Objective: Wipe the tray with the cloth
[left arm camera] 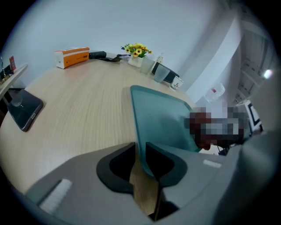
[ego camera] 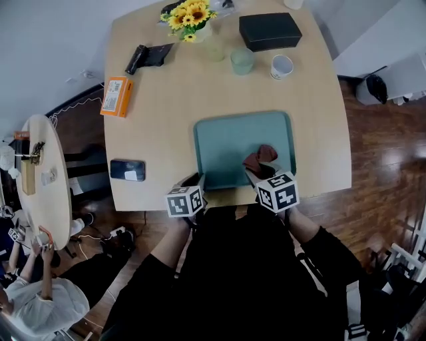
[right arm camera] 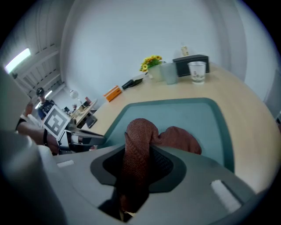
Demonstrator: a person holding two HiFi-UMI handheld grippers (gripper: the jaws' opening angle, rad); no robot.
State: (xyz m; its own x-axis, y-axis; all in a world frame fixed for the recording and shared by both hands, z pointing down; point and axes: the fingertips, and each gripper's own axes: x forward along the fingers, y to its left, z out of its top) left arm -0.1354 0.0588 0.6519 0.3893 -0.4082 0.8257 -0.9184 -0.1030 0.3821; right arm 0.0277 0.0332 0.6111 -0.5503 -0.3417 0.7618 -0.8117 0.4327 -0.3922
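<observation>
Far to the left stands a small round table point(ego camera: 46, 173). Next comes the big table point(ego camera: 166, 133), made of pale wood. An orange box point(ego camera: 116, 96) lies near its left edge. A dark phone point(ego camera: 128, 170) lies flat closer to the front, well apart from the box. At the back of the big table stand yellow flowers point(ego camera: 188, 14).

The left gripper point(left arm camera: 141, 160) is at the front edge of the big table. Its jaws are close together, with only a thin gap between them. The rim of the tray point(ego camera: 226, 143) sits in that gap and the jaws pinch it at the near left corner.

The tray is blue-green with round corners. It lies on the big table, close to the front edge, in front of the person.

The cloth point(right arm camera: 140, 145) is red-brown. It is on the near right part of the tray. One end goes up into the right gripper point(right arm camera: 138, 165). The rest lies in a soft bunch on the tray, just past the jaws.

The jaws of the right gripper are partly apart and squeeze the cloth between them. The cloth fills the whole gap.

Behind the tray, at the back right of the big table, stand a green cup point(ego camera: 242, 60) and a white mug point(ego camera: 282, 66), near each other. A black box point(ego camera: 269, 30) lies just behind them.
</observation>
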